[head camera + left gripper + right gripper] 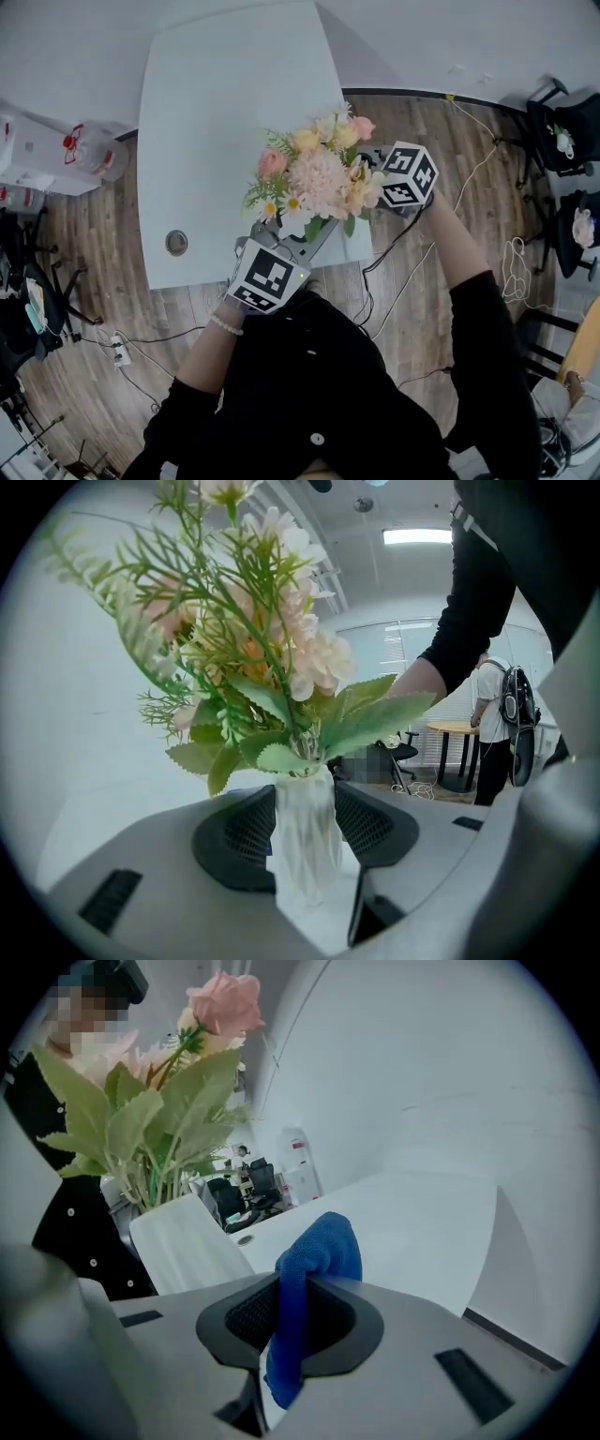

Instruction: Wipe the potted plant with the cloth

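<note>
- Jaws of your right gripper [295, 1326] pinch a blue cloth [323, 1251]; a limp fold pokes out in front.
- Your left gripper [305, 860] clamps the white ribbed vase [302, 803], with a pad on each side.
- That vase holds the potted plant [314, 169]: pink, peach and white blooms with green leaves [375, 719], above the near edge of the white table [216, 112].
- It probably handles top-heavy, with soft, bendy petals and a light, smooth vase, so grip the vase and wipe gently.
</note>
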The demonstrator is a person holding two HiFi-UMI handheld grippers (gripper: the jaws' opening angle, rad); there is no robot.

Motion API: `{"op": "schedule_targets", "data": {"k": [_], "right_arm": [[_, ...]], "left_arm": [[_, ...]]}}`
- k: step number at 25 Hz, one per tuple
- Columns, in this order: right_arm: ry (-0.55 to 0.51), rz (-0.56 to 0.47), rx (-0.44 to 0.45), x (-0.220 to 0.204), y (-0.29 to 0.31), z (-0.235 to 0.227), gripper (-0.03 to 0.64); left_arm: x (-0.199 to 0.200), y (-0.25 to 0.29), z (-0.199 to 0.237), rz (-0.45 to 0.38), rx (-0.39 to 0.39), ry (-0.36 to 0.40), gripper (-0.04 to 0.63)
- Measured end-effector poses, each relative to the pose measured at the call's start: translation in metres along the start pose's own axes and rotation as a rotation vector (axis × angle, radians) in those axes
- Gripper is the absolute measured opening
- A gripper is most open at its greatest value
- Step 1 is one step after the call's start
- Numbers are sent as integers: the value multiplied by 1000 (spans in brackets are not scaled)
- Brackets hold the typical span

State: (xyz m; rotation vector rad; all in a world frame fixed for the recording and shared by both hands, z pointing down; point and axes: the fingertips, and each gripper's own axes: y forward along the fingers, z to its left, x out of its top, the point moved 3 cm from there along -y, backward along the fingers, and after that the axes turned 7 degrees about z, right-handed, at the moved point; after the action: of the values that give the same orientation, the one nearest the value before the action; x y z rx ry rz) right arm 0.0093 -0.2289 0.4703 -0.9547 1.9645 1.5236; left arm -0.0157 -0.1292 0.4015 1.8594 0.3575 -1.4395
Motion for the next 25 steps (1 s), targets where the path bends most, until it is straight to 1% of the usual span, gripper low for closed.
{"op": "schedule_targets", "data": {"k": [7,13,25], "right_arm": [[118,-2,-48,-24,12,-11,80],[186,29,-87,-49,21,-14,81],[377,14,-194,-89,29,-11,81]], "left_arm": [[-6,0,0,8,-1,-19,209],[4,0,1,-10,-8,7,209],[4,-1,2,-12,-16,8,209]]}}
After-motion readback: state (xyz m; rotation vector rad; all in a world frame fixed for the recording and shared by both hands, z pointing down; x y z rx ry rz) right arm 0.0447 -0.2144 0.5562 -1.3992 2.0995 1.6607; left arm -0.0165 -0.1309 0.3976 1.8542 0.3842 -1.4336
